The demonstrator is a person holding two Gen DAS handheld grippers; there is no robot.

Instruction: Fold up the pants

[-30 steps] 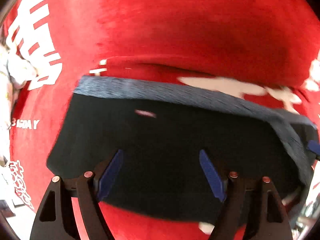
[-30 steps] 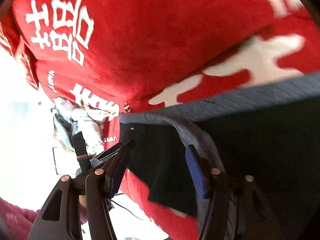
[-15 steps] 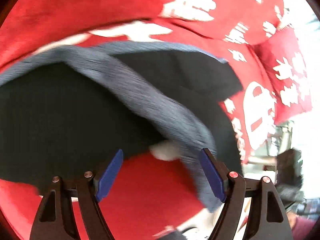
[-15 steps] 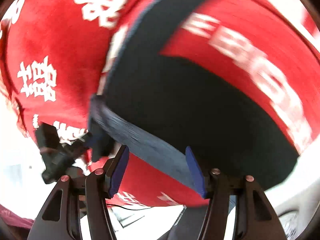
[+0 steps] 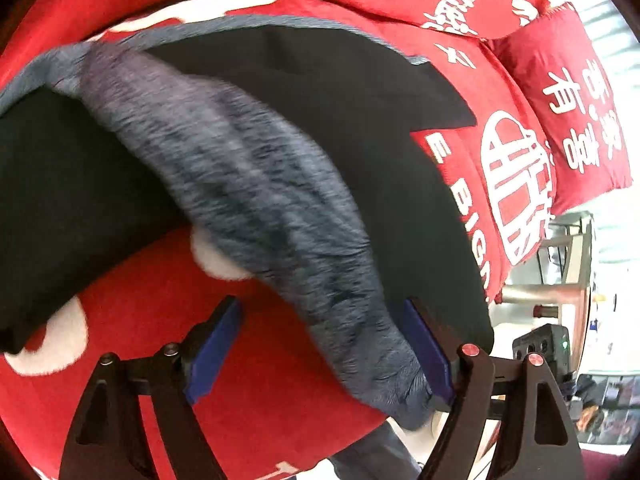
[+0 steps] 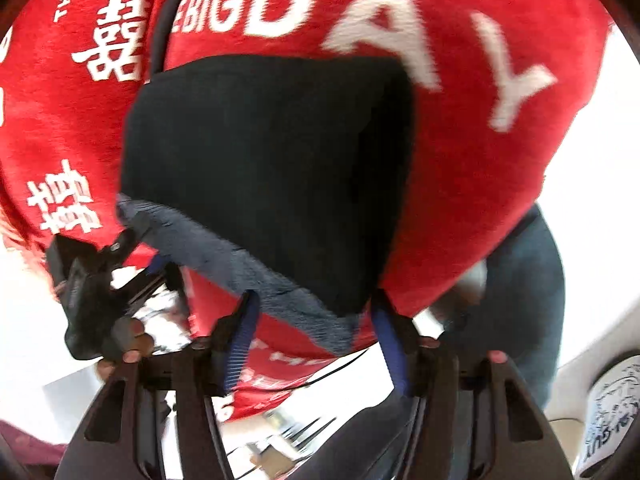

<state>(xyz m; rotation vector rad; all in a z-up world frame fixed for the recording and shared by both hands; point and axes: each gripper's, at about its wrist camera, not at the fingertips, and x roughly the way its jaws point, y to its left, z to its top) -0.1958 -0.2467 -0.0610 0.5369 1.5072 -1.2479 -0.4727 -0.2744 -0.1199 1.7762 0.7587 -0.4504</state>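
Black pants [image 5: 380, 128] with a grey-blue waistband [image 5: 256, 184] lie on a red blanket [image 5: 240, 360] with white lettering. My left gripper [image 5: 320, 344] is open; the waistband end hangs down between its blue pads, against the right pad [image 5: 428, 352]. In the right wrist view the pants [image 6: 272, 168] lie folded into a dark block on the blanket [image 6: 480, 160], the waistband [image 6: 256, 276] along its near edge. My right gripper [image 6: 316, 340] is open, straddling the waistband corner. The left gripper [image 6: 120, 264] shows at the waistband's far left end.
A red pillow [image 5: 572, 104] with white characters lies at the blanket's right. The blanket's edge drops off beyond it to metal furniture [image 5: 560, 280]. In the right wrist view a person's jeans-clad legs [image 6: 536, 304] stand at the blanket's near edge.
Both grippers have swung over the pants toward the waistband side. The waistband now sits between the pads of each open gripper. The views have rotated and come closer.
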